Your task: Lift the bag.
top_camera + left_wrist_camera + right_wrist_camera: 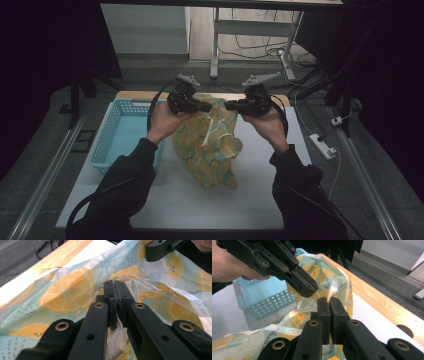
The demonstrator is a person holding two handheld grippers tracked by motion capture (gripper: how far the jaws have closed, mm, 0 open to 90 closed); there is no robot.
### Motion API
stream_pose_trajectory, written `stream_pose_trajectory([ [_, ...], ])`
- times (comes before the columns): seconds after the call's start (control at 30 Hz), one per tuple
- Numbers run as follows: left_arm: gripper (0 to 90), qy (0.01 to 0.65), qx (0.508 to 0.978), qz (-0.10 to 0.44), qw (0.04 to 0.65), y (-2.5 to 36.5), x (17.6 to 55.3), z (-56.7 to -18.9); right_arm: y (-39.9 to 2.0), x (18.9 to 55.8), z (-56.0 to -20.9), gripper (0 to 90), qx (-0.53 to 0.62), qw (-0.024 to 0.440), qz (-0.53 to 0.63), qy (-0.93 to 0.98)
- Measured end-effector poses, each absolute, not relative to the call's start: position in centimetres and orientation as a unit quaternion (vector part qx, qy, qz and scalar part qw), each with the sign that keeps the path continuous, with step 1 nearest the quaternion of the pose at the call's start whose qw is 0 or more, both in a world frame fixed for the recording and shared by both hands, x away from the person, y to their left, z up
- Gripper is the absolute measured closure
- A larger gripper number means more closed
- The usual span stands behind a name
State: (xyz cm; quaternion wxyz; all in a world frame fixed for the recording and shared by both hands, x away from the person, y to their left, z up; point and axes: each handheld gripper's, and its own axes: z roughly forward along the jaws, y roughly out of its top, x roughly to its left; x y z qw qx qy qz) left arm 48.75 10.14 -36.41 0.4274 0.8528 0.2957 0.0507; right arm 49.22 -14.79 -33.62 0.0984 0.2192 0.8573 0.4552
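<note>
Both jaws clamped: left hand-held gripper (pixel 115 290) and right hand-held gripper (pixel 329 305) each pinch the lemon-print cloth (pixel 212 145), held hanging. Next, likely: lower it flat onto the surface (pixel 250 200).

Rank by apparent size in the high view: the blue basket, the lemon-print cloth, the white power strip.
1 and 2. Lemon-print cloth and blue basket: about alike, and the left sleeve hides part of the basket, so no ranking.
3. White power strip: clearly smallest.
</note>
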Motion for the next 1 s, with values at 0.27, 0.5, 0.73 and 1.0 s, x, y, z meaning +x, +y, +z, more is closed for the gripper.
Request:
stream_pose_trajectory([
  [0.27,83.2,0.297,0.851,0.045,0.431,10.0,48.9,-37.2,-14.9,49.3,-34.5,83.5,0.227,0.095,0.452,0.858],
  [0.5,70.4,0.293,0.850,0.053,0.434,10.2,48.3,-36.7,-15.2,49.1,-33.9,74.9,0.230,0.100,0.459,0.852],
  [0.73,59.9,0.294,0.848,0.060,0.437,10.6,47.5,-36.3,-15.2,48.7,-33.6,67.0,0.231,0.102,0.461,0.851],
  [1.0,45.5,0.291,0.848,0.062,0.438,11.3,46.3,-36.1,-15.4,48.2,-33.1,59.4,0.229,0.103,0.464,0.849],
])
